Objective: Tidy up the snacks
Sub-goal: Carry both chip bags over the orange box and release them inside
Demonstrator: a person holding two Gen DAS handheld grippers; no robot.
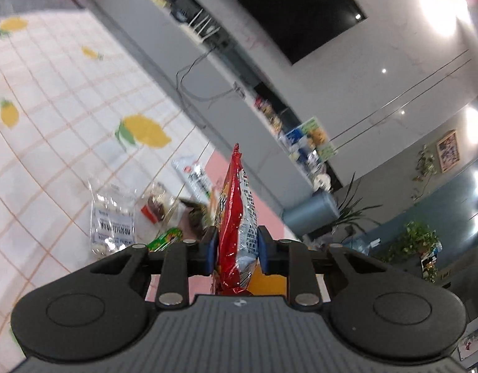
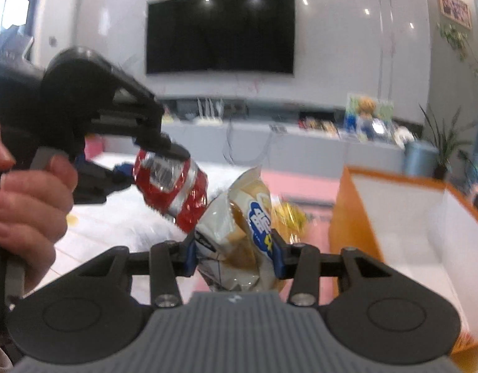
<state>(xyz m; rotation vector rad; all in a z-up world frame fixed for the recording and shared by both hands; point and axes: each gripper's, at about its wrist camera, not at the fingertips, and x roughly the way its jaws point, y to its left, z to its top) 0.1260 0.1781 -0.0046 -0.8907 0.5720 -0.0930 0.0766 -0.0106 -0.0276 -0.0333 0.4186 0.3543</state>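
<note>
A: Two packets are up off the table, one in each claw. The left gripper (image 1: pixel 235 245) has its blue pads pressed tight on a red snack bag (image 1: pixel 237 217), which stands on edge between them and pokes out past the fingertips.

B: And the right one?

A: The right gripper (image 2: pixel 235 248) pinches a pale packet with a blue logo (image 2: pixel 239 233) by its crumpled lower half; the rest of it rises beyond the pads.

B: What lies past the left claw?

A: Just ahead and to its left, on the lemon-print tablecloth (image 1: pixel 52 108), sits a loose group: a clear bag with blue print (image 1: pixel 113 220), a green wrapper (image 1: pixel 164 237) nearest the claw, a small clear packet with dark contents (image 1: pixel 155 205), and a white sachet (image 1: pixel 195 177) a little further out.

B: From the right wrist view?

A: The left gripper (image 2: pixel 164 152) hangs ahead and to the left with a hand (image 2: pixel 27 199) around its handle, and its red bag (image 2: pixel 173 189) nearly touches the pale packet. To the right of the claw stands an orange-rimmed box (image 2: pixel 394 205) with white inner walls. Further off, a grey counter (image 2: pixel 270 136), then a dark wall screen (image 2: pixel 220 31).
</note>
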